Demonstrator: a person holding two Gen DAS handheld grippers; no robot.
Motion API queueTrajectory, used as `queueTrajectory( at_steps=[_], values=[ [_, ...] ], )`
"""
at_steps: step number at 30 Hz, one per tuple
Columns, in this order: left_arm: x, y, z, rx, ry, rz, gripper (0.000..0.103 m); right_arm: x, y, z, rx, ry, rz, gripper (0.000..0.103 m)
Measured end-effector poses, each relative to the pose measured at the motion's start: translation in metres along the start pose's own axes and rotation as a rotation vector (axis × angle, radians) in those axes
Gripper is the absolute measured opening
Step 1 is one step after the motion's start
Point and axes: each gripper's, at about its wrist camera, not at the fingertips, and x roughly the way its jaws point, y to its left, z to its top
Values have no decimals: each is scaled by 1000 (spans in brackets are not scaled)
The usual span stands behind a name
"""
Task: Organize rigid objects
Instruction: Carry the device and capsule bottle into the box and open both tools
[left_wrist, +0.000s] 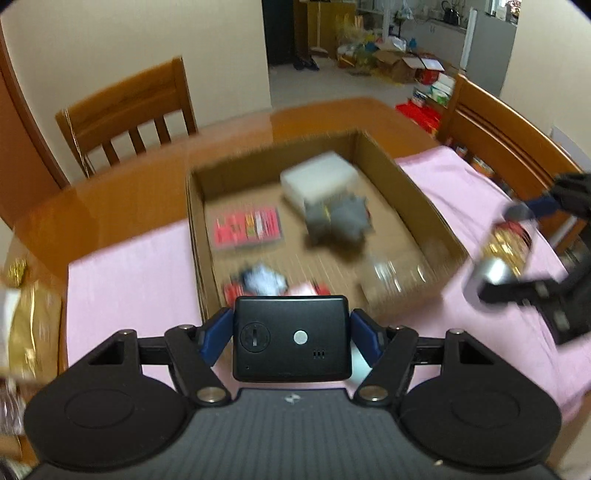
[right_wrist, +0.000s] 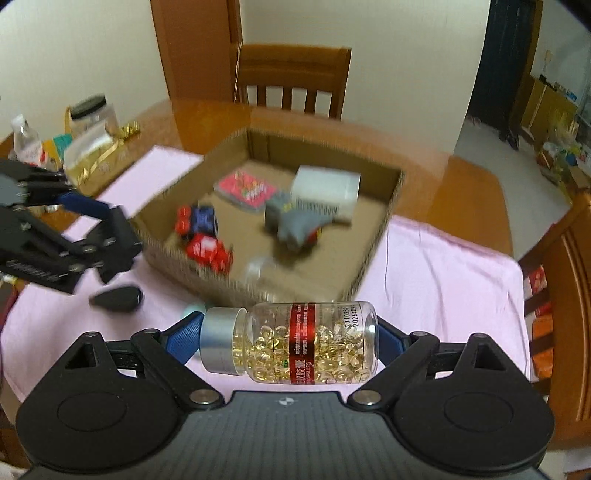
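Left claw (left_wrist: 291, 338): blue fingers clamped on the two short sides of a black flat device (left_wrist: 290, 338), held level just ahead of the camera.
Black flat device: rounded rectangle, a round slotted cap on its left part, a pale dot near the middle, small slots lower right.
Gold packet (left_wrist: 31, 328): to the left of the left claw, at the edge of the pink cloth (left_wrist: 122, 280).
Cardboard box (left_wrist: 413, 192): straight beyond the left claw, open-topped, resting on the cloth.
Box contents: pink card pack (left_wrist: 248, 228) at left, red and blue toy cars (right_wrist: 201, 236) near the front wall, grey toy (left_wrist: 338, 221) in the middle, white box (left_wrist: 319, 179) behind it; all blurred.
Dark oval object (right_wrist: 117, 298): on the cloth, ahead and left of the right claw.
Right claw (right_wrist: 291, 341): jaws wide, pressed on the two ends of a capsule bottle (right_wrist: 306, 343) that lies crosswise between them.
Capsule bottle: clear, silver cap toward the left finger, base toward the right, red label band, golden capsules inside; in front of the box's near wall.
Chairs: one wooden chair (right_wrist: 291, 77) beyond the table (left_wrist: 147, 177).
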Motion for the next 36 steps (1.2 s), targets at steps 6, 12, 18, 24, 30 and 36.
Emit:
queueTrajectory(
  at_steps=[6,12,18,24,30,36],
  values=[
    [47,9,43,-15,-15,31,69,12,-5,17,24,-22,-3,95],
    [78,20,50,-59,-13,60,77,21,-12,25,49,-23,2,95],
    [62,30,46,-122,-65,76,95,27,-14,35,27,-27,1,95],
    [25,38,29,-189,-124,89,96,42,-19,56,-42,-22,-17,95],
    [-2,42,6,-251,-134,75,96,67,-16,74,-211,10,-69,95],
    [-14,45,-17,-280,-116,90,97,90,-11,73,-399,61,-117,97]
  ],
)
